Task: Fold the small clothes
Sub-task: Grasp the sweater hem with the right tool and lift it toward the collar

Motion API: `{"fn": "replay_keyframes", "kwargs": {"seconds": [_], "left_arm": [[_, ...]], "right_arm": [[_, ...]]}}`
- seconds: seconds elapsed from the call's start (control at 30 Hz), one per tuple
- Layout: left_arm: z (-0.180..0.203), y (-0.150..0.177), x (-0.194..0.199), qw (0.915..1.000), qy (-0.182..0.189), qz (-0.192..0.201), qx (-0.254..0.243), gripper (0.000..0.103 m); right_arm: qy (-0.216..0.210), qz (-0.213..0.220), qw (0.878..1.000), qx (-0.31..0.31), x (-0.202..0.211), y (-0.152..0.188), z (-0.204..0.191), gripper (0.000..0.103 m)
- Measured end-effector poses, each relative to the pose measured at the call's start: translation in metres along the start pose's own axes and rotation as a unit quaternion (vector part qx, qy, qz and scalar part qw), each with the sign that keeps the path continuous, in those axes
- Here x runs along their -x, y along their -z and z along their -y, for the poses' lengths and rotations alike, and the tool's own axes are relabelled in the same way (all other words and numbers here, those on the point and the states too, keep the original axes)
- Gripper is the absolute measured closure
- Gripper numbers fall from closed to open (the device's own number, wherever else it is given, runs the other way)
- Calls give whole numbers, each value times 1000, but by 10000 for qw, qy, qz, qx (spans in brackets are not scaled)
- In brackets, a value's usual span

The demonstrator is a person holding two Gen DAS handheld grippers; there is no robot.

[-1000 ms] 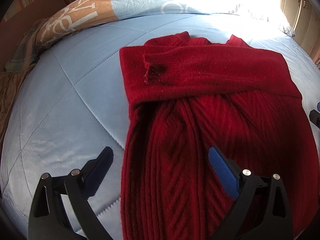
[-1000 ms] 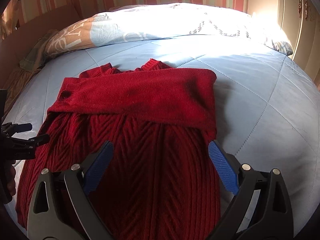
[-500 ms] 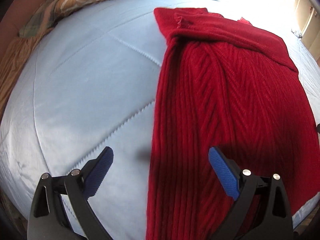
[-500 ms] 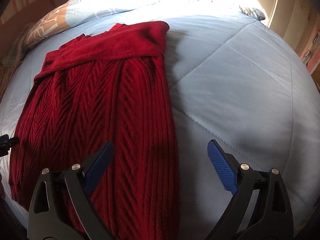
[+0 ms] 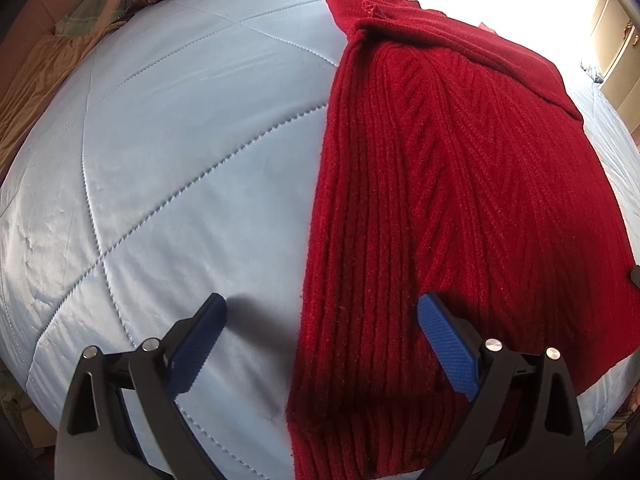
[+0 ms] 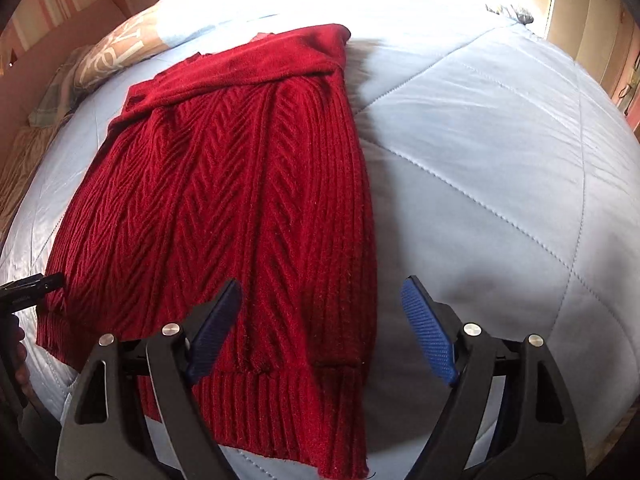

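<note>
1. The step in hand, as I judge it: the sleeves are already folded across the top of the sweater (image 5: 460, 184), and now the two hem corners must be taken to fold the body upward.
2. The sweater lies flat on the bed (image 5: 168, 152), collar end far, hem near the bed's front edge.
3. The left tool (image 5: 320, 320) is spread and holds nothing; it hovers over the sweater's left edge near the hem, one finger above the quilt and one above the knit.
4. The right tool (image 6: 322, 308) is also spread and empty; it stands over the right hem corner (image 6: 340, 420), its left finger above the ribbed band.
5. The next move probably calls for both tools to go down, pinch all layers at each corner, and lift together so the knit does not skew.
6. Around: a pillow (image 6: 108, 56) behind the sweater on the left and a cabinet (image 6: 592, 8) at the far right, both well apart from the work.
7. Nothing blocks the way; the thick knit may slip from a shallow pinch.
</note>
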State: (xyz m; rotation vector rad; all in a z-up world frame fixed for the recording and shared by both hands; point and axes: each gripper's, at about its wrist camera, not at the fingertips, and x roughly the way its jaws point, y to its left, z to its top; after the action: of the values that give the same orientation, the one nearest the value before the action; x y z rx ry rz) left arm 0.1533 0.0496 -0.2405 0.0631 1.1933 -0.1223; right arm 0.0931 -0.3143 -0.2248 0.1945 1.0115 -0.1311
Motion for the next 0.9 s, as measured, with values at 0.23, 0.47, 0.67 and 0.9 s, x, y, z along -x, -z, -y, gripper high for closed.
{"fn": "replay_keyframes", "kwargs": {"seconds": [0.23, 0.47, 0.67, 0.9], "left_arm": [[6, 12, 9, 9977, -200, 535, -354, 6], [19, 30, 24, 9937, -208, 899, -630, 6], [23, 51, 43, 9923, -125, 1043, -652, 6], [1, 93, 48, 9953, 143, 815, -510, 6]], "right_arm": [[224, 448, 9982, 329, 18, 19, 16, 19], [283, 769, 9952, 536, 62, 70, 28, 19], [450, 667, 9933, 835, 60, 90, 18, 23], [544, 583, 9953, 544, 42, 93, 19, 36]]}}
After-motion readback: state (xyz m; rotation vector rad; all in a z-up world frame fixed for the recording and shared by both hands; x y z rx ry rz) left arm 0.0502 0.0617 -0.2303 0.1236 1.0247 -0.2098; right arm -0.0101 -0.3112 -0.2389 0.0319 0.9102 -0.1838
